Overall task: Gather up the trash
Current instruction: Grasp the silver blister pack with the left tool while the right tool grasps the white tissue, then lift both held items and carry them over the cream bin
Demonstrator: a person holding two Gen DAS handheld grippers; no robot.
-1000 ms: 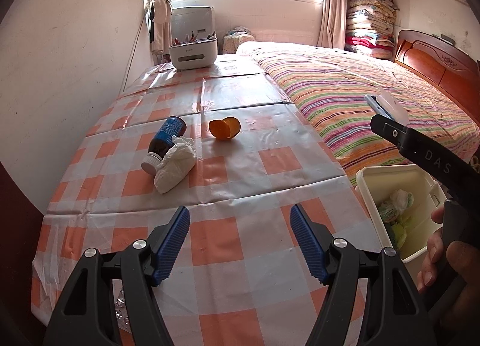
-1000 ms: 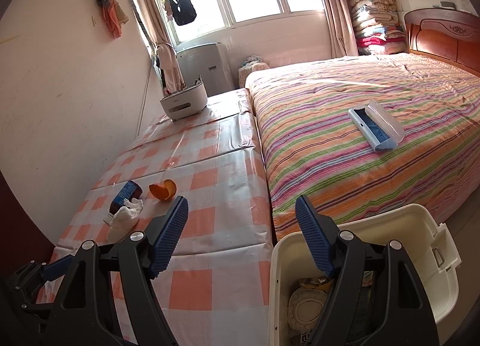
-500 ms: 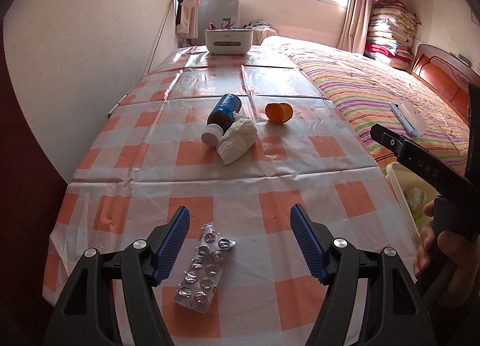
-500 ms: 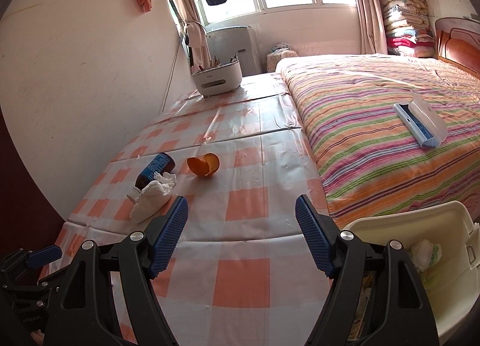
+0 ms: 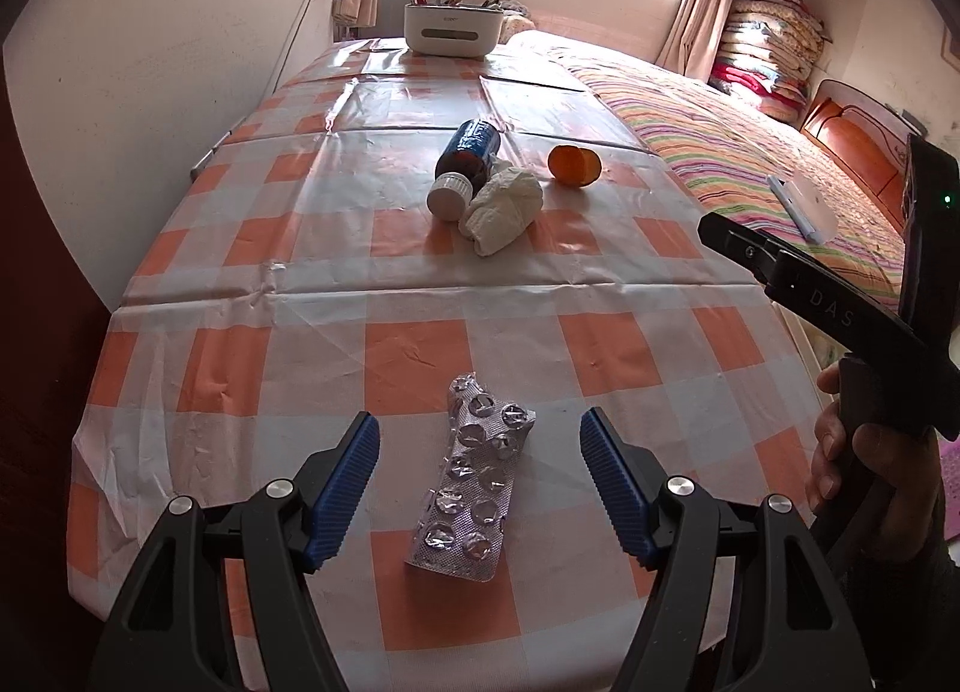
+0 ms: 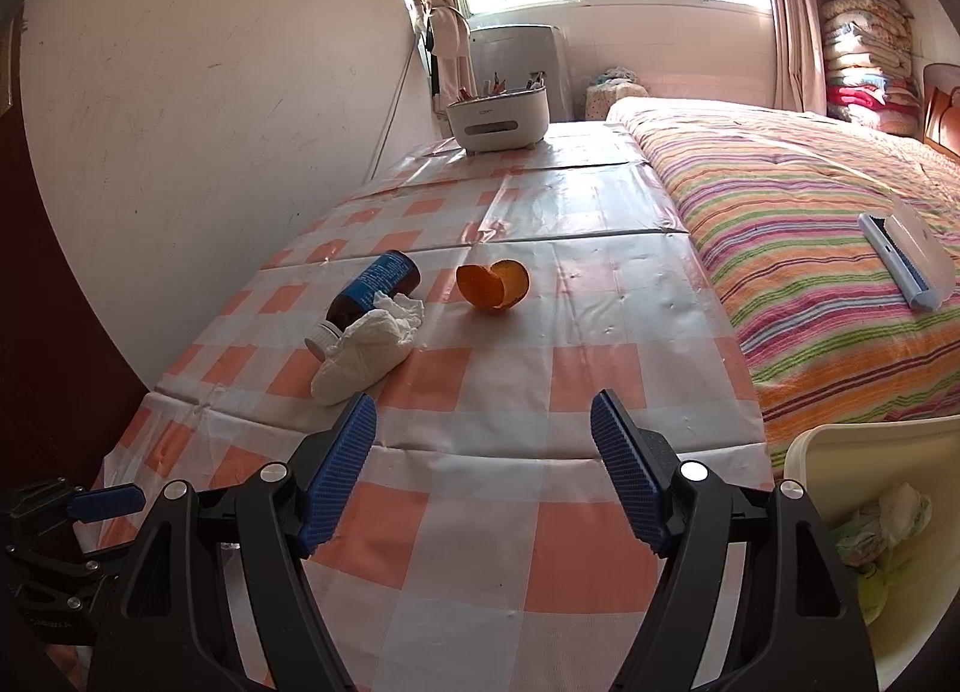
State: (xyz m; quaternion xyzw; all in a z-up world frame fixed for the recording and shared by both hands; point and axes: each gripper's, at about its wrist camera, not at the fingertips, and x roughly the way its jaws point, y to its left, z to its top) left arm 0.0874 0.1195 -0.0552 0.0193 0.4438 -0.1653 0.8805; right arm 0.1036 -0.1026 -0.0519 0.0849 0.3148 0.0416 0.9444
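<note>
Silver foil caught the light on the pill sheet, which lay flat on the checked tablecloth near the front edge. It sat right between the two blue pads of the left gripper, whose jaws were spread wide and touched nothing. The sheet looked thin, light and crinkly, so it would likely bend and might slip. I think a pinch across its narrow middle would hold best.

Over on the right, the right gripper was spread wide too, with only cloth under it. Beside it stood the cream bin, cut off by the picture edge, with some scraps inside that were hard to make out.

Farther back lay a soft white tissue wad touching a brown bottle on its side. Just past them sat an orange peel. The tissue should squash easily. The bottle looked hard, smooth and round, so it could roll.

Whether the bottle had anything inside, I could not tell.
</note>
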